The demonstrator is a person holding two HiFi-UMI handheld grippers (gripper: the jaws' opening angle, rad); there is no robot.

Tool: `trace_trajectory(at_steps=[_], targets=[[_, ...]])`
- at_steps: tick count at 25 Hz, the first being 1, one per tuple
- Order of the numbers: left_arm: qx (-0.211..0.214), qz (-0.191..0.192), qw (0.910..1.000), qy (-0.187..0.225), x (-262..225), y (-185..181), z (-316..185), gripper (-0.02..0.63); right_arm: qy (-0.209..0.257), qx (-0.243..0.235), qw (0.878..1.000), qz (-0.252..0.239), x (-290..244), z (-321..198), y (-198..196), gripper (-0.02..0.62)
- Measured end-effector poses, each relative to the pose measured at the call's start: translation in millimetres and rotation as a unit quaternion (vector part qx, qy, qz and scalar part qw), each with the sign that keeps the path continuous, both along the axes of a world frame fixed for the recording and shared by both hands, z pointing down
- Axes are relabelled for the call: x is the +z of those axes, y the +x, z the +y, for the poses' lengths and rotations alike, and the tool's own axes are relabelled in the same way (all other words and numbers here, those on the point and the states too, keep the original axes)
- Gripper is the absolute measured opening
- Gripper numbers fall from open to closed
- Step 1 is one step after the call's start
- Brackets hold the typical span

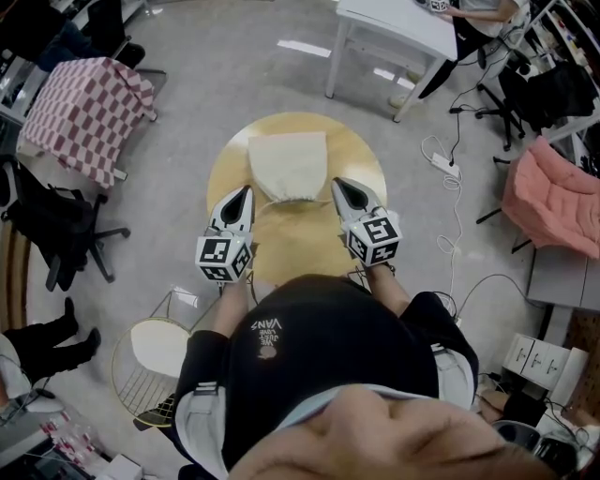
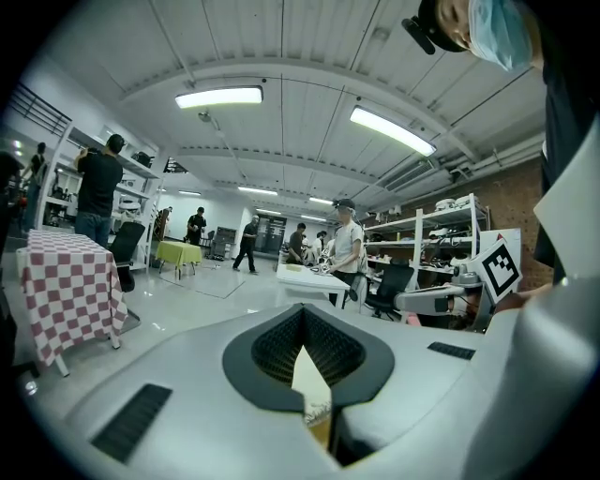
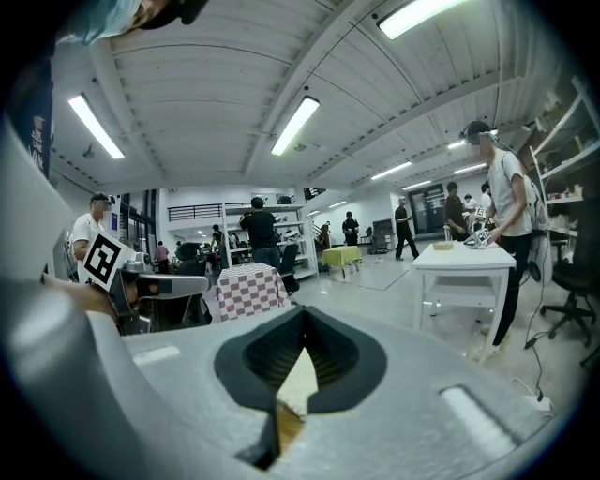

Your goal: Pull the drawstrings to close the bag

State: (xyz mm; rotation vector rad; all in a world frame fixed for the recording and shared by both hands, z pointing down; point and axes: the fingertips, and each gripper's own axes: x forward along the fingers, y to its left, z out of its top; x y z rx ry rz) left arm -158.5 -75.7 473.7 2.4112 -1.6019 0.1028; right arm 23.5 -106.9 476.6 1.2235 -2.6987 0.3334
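Observation:
A cream cloth bag point(image 1: 287, 165) lies on the round wooden table point(image 1: 305, 244), its mouth toward me. A thin drawstring point(image 1: 265, 202) runs from the mouth toward the grippers on either side. My left gripper point(image 1: 247, 190) sits at the mouth's left corner and my right gripper point(image 1: 338, 184) at its right corner, both pointing away from me. In the left gripper view the jaws point(image 2: 314, 389) are shut, with a frayed bit of string pinched at the tips. The right gripper view shows the same point(image 3: 292, 394): jaws shut, a bit of string nipped between them, cream cloth behind.
A white table point(image 1: 394, 28) stands beyond the round one, and a checkered-cloth table point(image 1: 84, 103) at far left. A black office chair point(image 1: 56, 225) and a wire stool point(image 1: 155, 361) are to my left. Cables point(image 1: 445, 164) and a pink chair point(image 1: 553, 197) lie right. People stand in the room.

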Motion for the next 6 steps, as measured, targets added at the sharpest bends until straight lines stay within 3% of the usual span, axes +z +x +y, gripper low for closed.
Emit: trace_trajectory(at_steps=[6], targets=[[0.002,0.003,1.0000,0.003,-1.1,1.2,0.1,0.011,0.002,0.002,1.000,0.003,0.1,0.3,-0.8,-0.005]])
